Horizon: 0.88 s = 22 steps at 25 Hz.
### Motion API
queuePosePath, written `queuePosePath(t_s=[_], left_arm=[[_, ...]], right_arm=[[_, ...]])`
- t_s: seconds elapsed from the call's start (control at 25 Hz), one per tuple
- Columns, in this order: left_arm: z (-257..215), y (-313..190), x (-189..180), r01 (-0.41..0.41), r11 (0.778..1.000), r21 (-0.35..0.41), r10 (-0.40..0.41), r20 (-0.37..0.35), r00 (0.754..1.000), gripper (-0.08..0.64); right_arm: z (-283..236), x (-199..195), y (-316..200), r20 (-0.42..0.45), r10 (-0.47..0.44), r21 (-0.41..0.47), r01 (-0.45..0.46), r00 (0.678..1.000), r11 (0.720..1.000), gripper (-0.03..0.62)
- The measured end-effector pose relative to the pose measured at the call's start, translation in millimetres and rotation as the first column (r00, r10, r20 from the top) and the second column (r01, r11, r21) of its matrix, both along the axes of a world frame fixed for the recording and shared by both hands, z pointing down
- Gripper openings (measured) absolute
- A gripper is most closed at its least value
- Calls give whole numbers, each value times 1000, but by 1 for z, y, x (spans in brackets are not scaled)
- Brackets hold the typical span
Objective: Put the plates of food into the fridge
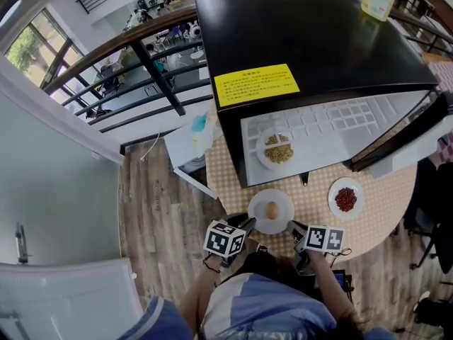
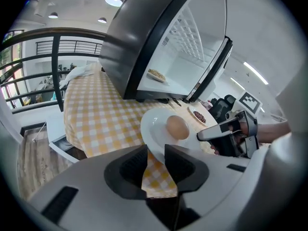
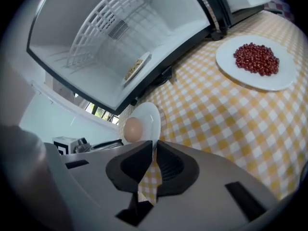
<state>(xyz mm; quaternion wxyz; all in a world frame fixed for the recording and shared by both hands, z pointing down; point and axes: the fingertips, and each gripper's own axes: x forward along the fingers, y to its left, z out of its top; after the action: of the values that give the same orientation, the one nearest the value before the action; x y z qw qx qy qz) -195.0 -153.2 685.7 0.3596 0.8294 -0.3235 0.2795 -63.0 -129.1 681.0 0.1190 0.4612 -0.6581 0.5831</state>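
Egg plate (image 1: 284,218) rim in fingers (image 2: 130,167) of left gripper (image 1: 248,223) and right gripper (image 1: 294,227)

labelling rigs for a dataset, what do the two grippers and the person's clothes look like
Left gripper and right gripper: pale grey bodies, black jaw pads, each with a cube of black-and-white square markers. The person wears a blue and pale blue top.

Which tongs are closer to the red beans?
Right. The right tongs hold the egg plate on the side facing the red beans. The left tongs hold its far side.
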Motion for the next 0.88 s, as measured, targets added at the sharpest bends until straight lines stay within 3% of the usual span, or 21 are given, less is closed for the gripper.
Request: queuePosePath(t_s=[0.16,0.52,0.88], left_arm=[[-18,5,13,4,1000,25,-3,-37,999,120],[-89,-2,55,44,989,144,-27,-122,992,117],[-162,-8,82,136,968,210,-94,-196,976,117]], right_arm=[[-21,15,1,57,52,10,-52,997,999,34],[-87,57,-2,95,86,74,-93,992,993,32],[-171,88,-17,135,23,193,-49,991,980,29]])
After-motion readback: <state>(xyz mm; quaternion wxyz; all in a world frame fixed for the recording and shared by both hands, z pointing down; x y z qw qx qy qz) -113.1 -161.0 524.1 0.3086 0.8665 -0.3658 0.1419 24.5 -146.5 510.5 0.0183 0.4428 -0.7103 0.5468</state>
